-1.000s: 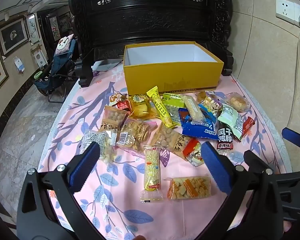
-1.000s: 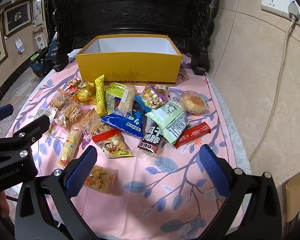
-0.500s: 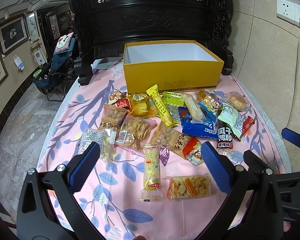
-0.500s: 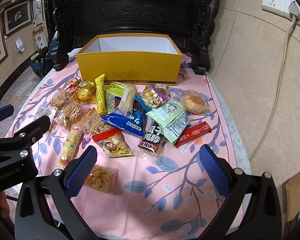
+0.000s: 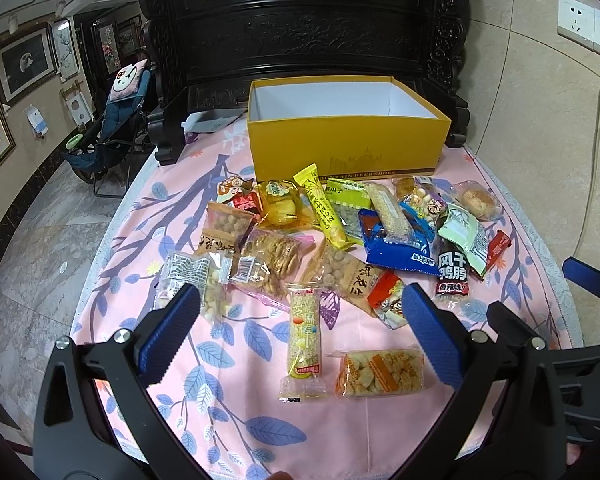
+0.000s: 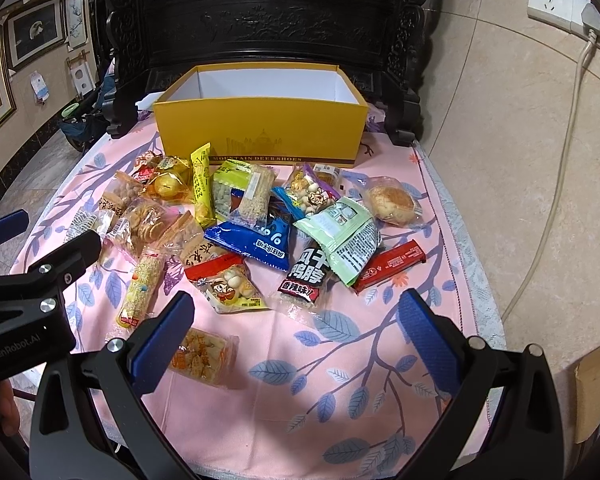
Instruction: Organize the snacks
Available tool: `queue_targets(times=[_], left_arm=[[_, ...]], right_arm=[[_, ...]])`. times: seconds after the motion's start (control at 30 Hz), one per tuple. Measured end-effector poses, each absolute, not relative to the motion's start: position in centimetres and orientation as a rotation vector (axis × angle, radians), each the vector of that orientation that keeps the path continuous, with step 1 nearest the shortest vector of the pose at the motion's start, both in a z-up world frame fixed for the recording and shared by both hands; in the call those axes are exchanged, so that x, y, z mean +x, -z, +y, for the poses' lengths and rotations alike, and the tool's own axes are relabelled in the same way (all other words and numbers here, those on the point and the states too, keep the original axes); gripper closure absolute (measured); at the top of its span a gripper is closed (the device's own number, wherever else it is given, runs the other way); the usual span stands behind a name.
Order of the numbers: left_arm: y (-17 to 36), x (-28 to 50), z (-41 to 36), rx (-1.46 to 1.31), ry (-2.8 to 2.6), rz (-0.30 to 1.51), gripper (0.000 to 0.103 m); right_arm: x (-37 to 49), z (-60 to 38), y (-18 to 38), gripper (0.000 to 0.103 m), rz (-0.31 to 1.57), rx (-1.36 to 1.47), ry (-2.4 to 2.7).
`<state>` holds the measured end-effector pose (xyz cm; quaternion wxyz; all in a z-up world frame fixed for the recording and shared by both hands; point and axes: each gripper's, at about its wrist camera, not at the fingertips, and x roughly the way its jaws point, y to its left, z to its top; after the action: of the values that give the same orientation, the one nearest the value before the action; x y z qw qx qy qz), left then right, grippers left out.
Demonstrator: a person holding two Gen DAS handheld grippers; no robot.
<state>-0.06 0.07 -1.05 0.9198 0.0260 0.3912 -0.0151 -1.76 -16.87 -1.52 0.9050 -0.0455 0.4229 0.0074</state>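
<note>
Little has been shifted since the earlier frames: the snack pile is seen slightly lower in the left wrist view, and both tools are kept at the same spread. The left tool [image 5: 298,336] is held wide apart over the lower middle of the frame, nothing pinched between its blue pads [image 5: 168,334]. The right tool [image 6: 296,334] is likewise spread, empty, at the bottom of its view.

An open yellow box [image 5: 346,148] is set at the upper centre of the pink leaf-printed cloth [image 5: 236,408] covering the worktop, its white interior seen bare as far as it shows. The snacks [image 5: 340,232] are heaped just below the box, many overlapping. A long yellow-green bar packet [image 5: 304,340] and an orange cracker packet [image 5: 380,372] are lying apart from the heap, lower centre, between the left tool's fingers in the frame. A blue packet [image 6: 256,240] is seen mid-pile, a red bar [image 6: 392,266] at the right edge of it, and a bun in clear wrap [image 6: 392,202] at the pile's upper right.
</note>
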Motion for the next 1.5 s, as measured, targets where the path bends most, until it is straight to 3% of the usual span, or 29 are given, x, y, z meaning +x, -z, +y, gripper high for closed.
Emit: queue_targets(times=[1.5], left_arm=[[1.58, 0.13, 0.27, 0.045, 0.036, 0.818, 0.002]], right_arm=[[-1.67, -16.66, 1.88, 0.001, 0.888, -0.096, -0.016]])
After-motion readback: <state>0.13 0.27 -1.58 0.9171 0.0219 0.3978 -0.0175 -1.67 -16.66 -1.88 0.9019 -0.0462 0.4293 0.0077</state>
